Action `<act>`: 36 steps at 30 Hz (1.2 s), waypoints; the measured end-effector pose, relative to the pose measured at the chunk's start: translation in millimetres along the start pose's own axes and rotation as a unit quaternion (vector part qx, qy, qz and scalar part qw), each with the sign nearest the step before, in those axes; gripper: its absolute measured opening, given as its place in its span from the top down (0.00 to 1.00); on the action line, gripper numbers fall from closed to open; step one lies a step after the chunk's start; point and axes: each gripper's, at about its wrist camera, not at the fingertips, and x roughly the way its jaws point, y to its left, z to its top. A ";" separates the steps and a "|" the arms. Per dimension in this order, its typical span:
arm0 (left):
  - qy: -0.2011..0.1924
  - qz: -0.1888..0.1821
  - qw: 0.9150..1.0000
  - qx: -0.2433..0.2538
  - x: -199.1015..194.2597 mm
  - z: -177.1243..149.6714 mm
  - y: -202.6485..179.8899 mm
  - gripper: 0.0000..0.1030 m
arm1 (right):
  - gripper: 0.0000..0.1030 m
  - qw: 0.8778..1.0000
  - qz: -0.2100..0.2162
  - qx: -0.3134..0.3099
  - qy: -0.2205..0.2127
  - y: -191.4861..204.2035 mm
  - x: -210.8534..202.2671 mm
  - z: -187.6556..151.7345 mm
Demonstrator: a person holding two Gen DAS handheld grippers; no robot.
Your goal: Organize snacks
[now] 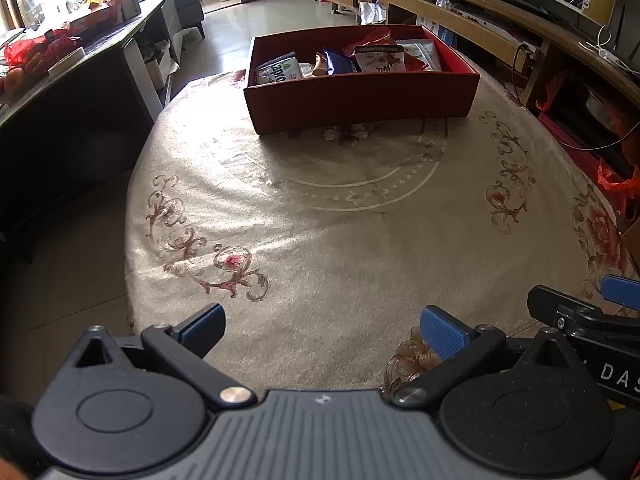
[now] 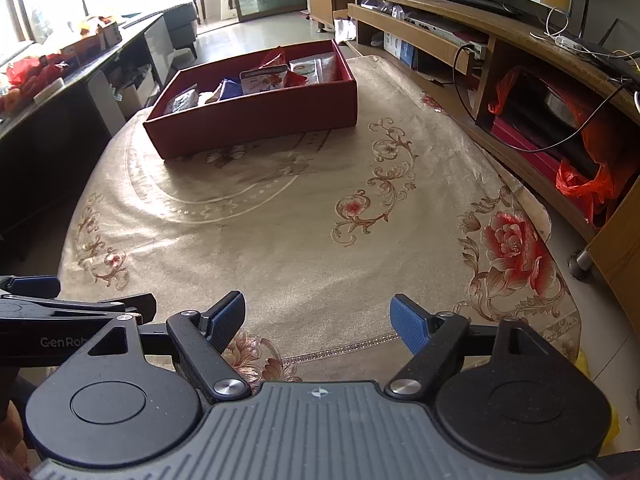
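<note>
A red open box (image 1: 360, 96) stands at the far side of the round table and holds several snack packets (image 1: 380, 58), among them a white-green one, a blue one and a red-white one. From the right wrist view the same box (image 2: 256, 120) with its snack packets (image 2: 264, 78) lies far ahead to the left. My left gripper (image 1: 322, 330) hovers open over the near edge of the table, nothing between its blue pads. My right gripper (image 2: 318, 320) is open too, with nothing in it, just right of the left one. Each gripper shows at the edge of the other's view.
The table wears a beige cloth with floral patterns (image 2: 516, 248). A dark side table (image 1: 60, 92) with fruit and boxes stands to the left. A long wooden TV cabinet (image 2: 500, 64) with cables and red bags runs along the right. Tiled floor lies beyond the table.
</note>
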 end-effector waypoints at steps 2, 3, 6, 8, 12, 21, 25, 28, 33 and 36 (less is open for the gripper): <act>0.000 0.000 1.000 -0.001 0.0 -0.1 0.2 0.02 | 0.18 1.000 0.001 0.000 0.000 -0.1 0.2 0.0; 0.000 0.000 1.000 -0.001 -0.1 -0.1 0.0 0.02 | 0.18 1.000 0.001 0.000 0.000 0.0 0.3 -0.1; 0.000 0.001 1.000 0.000 -0.2 -1.0 -0.2 0.02 | 0.18 1.000 0.000 0.000 0.001 0.1 0.5 -0.1; 0.001 0.001 1.000 0.000 0.2 -1.2 0.2 0.02 | 0.18 1.000 0.000 0.000 0.001 0.0 0.7 -0.1; 0.001 0.002 1.000 0.000 -0.2 -1.5 0.3 0.02 | 0.18 1.000 0.000 0.000 0.001 0.3 0.7 -0.2; 0.001 0.002 1.000 0.000 0.2 -1.7 0.6 0.02 | 0.18 1.000 0.000 -0.001 0.002 0.7 1.2 -0.9; 0.002 0.003 1.000 -0.001 0.4 -2.5 1.8 0.02 | 0.18 1.000 0.000 -0.001 0.002 0.6 1.3 -1.0; 0.001 0.003 1.000 -0.001 0.6 -2.9 1.9 0.02 | 0.18 1.000 0.000 -0.001 0.002 1.0 1.2 -0.5; 0.002 0.002 1.000 -0.002 0.9 -3.7 2.6 0.03 | 0.18 1.000 0.000 -0.001 0.003 1.4 2.0 -1.9; 0.003 0.004 1.000 -0.002 1.6 -5.6 4.0 0.03 | 0.18 1.000 0.000 -0.002 0.003 1.6 2.9 -3.4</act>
